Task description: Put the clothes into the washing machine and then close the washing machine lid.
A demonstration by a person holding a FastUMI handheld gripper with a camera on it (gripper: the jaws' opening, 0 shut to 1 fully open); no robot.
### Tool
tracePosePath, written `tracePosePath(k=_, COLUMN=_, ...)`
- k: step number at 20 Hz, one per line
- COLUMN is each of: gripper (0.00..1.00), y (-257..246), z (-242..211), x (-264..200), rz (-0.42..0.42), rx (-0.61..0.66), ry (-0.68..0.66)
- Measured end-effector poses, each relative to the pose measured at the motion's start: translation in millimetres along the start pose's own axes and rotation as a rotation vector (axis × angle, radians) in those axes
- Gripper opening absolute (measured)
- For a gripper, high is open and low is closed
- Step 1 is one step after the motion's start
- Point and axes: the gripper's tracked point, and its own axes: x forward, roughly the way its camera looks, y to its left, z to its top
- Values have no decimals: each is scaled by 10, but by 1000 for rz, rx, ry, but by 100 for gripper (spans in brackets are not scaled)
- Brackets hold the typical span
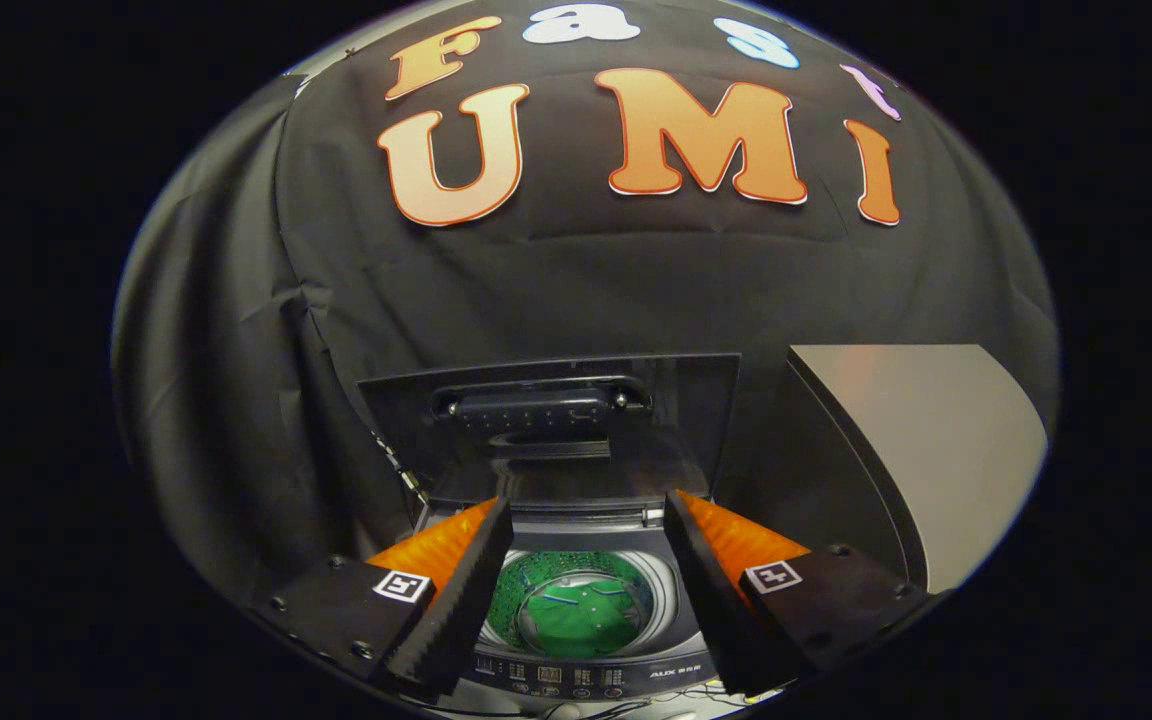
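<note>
A top-loading washing machine (pixel 586 668) stands below and ahead of my gripper (pixel 586 510). Its dark lid (pixel 551 425) stands raised upright behind the opening. Green clothing (pixel 576 615) lies at the bottom of the steel drum, seen between my two fingers. The fingers are spread wide apart above the drum's mouth with nothing between them. The control panel (pixel 586 678) runs along the machine's near edge, just beneath the fingers.
A grey cabinet or appliance (pixel 926 440) stands to the right of the washing machine, close beside its raised lid. Black cloth hangs behind and to the left of the machine. A thin cable runs down by the lid's left hinge (pixel 406 475).
</note>
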Motion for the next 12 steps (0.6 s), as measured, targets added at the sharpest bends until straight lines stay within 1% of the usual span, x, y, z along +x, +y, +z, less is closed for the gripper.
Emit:
tracePosePath(k=5, gripper=98, y=22, z=189, x=137, rz=8, rx=-15, ry=-11)
tracePosePath(k=12, gripper=98, y=7, z=772, x=561, rz=15, rx=-4, ry=-67)
